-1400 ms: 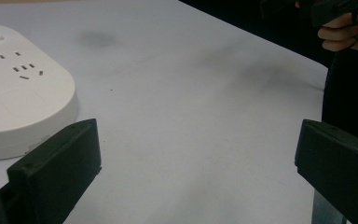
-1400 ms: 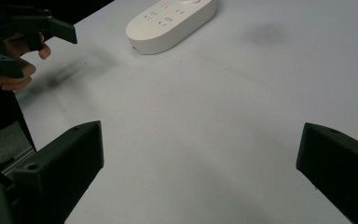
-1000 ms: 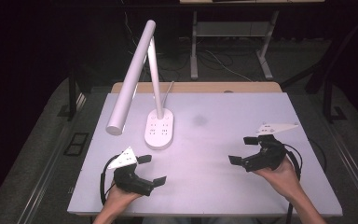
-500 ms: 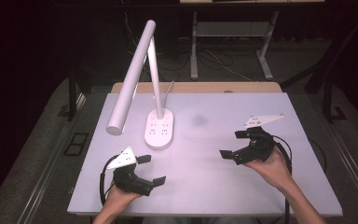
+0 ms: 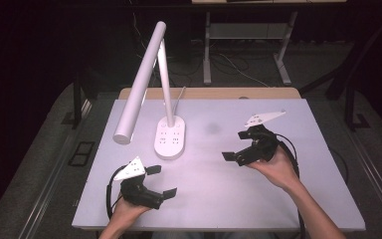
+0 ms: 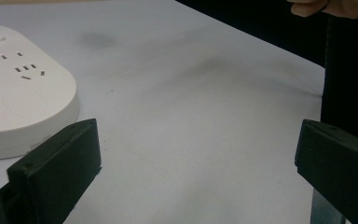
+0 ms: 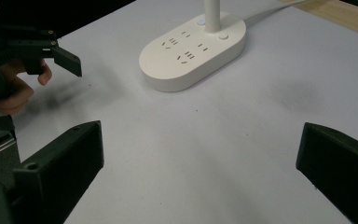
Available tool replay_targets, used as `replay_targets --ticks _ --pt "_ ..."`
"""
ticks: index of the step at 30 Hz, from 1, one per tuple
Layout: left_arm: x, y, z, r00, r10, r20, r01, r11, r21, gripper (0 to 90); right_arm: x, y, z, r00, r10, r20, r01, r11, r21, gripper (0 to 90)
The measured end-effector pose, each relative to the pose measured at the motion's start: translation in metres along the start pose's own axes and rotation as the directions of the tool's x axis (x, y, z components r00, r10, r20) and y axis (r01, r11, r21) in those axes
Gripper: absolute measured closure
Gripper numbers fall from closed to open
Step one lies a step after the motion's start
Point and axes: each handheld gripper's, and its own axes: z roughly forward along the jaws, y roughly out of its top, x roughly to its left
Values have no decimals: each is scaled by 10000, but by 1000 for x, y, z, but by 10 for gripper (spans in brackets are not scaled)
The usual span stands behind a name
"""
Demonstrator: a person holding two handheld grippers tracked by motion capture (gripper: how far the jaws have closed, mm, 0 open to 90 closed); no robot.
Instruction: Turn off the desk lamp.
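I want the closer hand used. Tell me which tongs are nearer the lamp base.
The left tongs, just below the lamp base; the right tongs sit farther off to its side.

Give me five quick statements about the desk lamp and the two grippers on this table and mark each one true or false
1. The left gripper has its jaws open with nothing between them. True.
2. The right gripper is clamped on the lamp's post. False: it is open and apart from the lamp, over bare table.
3. The lamp's base has socket slots on its top. True, clear in the right gripper view.
4. The lamp's head is folded flat on the table. False: the long tube slopes down from the top of the post, raised above the surface.
5. The lamp stands at the table's right edge. False: it stands left of centre.
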Motion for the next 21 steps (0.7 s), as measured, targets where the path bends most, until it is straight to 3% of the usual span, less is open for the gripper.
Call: replay_targets --ticks 13,21 --pt "-2 0 0 10000 -49 58 49 10000 -19 0 -5 27 23 9997 -71 -232 76 9997 235 7" --pt "-2 0 1 10000 -55 71 56 10000 -34 0 -13 40 37 9990 -18 -450 24 9999 113 6"
